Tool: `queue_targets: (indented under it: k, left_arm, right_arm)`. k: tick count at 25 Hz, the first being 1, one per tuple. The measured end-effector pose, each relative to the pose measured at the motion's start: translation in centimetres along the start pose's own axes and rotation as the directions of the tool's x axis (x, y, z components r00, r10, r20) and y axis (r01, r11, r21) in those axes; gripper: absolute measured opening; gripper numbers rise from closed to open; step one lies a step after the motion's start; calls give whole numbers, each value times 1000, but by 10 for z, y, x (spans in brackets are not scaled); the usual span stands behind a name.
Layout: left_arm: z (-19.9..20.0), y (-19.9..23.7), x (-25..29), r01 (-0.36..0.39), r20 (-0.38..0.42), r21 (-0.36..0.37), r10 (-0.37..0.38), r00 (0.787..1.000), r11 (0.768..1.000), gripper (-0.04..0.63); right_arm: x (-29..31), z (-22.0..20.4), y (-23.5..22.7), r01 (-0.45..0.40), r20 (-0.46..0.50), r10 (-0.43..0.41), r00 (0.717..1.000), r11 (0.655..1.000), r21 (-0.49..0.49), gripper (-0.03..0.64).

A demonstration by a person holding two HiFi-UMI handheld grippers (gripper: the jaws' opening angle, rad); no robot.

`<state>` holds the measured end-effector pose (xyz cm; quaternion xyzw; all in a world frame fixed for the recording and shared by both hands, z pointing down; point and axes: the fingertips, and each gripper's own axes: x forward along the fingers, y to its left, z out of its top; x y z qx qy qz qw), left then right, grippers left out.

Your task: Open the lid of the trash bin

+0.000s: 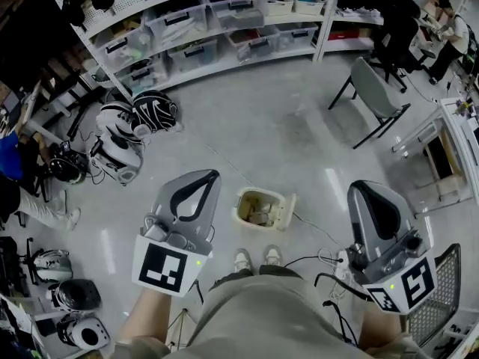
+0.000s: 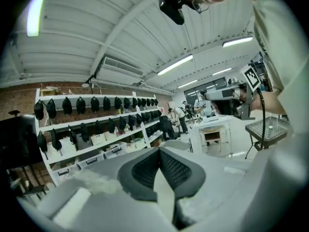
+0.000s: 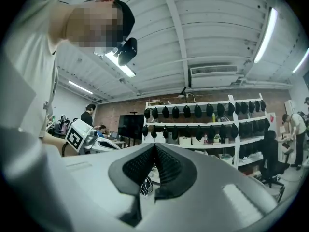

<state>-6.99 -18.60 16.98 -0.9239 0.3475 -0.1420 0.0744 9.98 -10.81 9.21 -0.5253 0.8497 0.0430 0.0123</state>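
Note:
A small cream trash bin (image 1: pixel 260 207) stands on the grey floor just ahead of the person's shoes (image 1: pixel 242 260). Its inside shows from above, with some rubbish in it, and its lid (image 1: pixel 289 211) stands up along the right side. My left gripper (image 1: pixel 211 175) hovers left of the bin, held high and apart from it, jaws shut on nothing. My right gripper (image 1: pixel 364 188) hangs well to the bin's right, also shut and empty. Both gripper views look out level across the room: the left gripper (image 2: pixel 159 150) and right gripper (image 3: pixel 155 145) show closed tips, and the bin is out of sight.
White shelving (image 1: pixel 224 21) with storage boxes lines the back. Several helmets (image 1: pixel 135 126) lie on the floor at left. A grey chair (image 1: pixel 374 92) stands at back right, and a black wire basket (image 1: pixel 434 298) sits at bottom right. A cable (image 1: pixel 314 226) runs right of the bin.

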Motion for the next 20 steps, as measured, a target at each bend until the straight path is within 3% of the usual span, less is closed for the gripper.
queue_targets:
  k: [3, 8, 20]
  left_arm:
    - [9, -2, -15, -19, 14, 29, 19, 1000, 999, 2]
    - [18, 3, -27, -23, 22, 13, 23, 999, 1000, 2]
    - [11, 2, -27, -34, 24, 15, 33, 999, 999, 2]
  right_arm:
    - [-2, 11, 11, -15, 21, 16, 1000, 1000, -21, 3]
    - [8, 13, 15, -15, 20, 15, 1000, 1000, -3, 3]
    - [12, -13, 13, -1, -41, 0, 999, 1000, -31, 3]
